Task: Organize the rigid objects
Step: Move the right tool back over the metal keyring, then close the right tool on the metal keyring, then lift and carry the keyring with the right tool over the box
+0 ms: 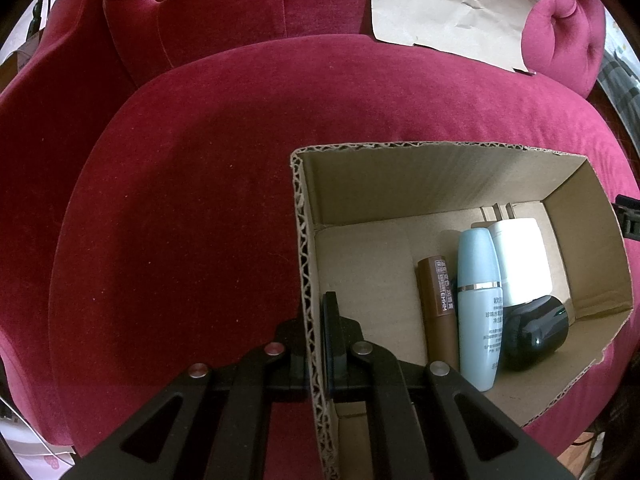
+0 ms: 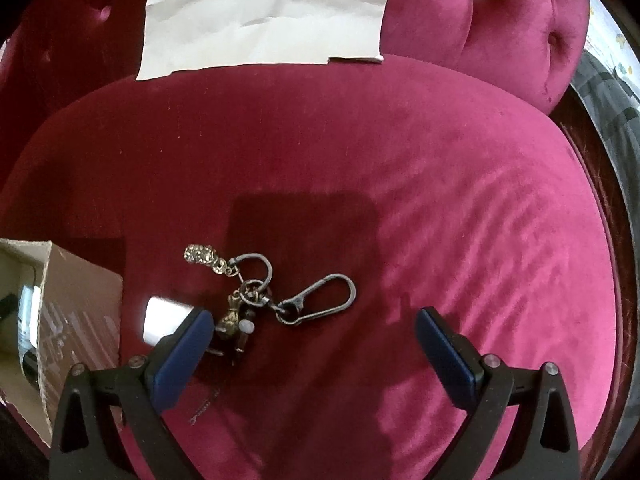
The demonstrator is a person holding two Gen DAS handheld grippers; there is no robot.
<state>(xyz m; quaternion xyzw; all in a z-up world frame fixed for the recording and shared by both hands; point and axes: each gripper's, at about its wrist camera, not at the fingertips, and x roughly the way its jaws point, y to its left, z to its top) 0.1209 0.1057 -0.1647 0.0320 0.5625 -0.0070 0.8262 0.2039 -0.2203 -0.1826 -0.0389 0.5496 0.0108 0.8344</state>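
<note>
My left gripper is clamped on the near-left wall of the cardboard box, one finger outside, one inside. The box sits on the red velvet seat cushion. Inside, along the right, I see a brown tube, a pale blue bottle, a white container and a dark round jar, packed side by side. A creased sheet of paper leans against the backrest.

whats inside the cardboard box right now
In the cardboard box: a brown tube, a light blue bottle, a white bottle and a dark round jar, side by side. The gripper and near wall hide the near corner.
</note>
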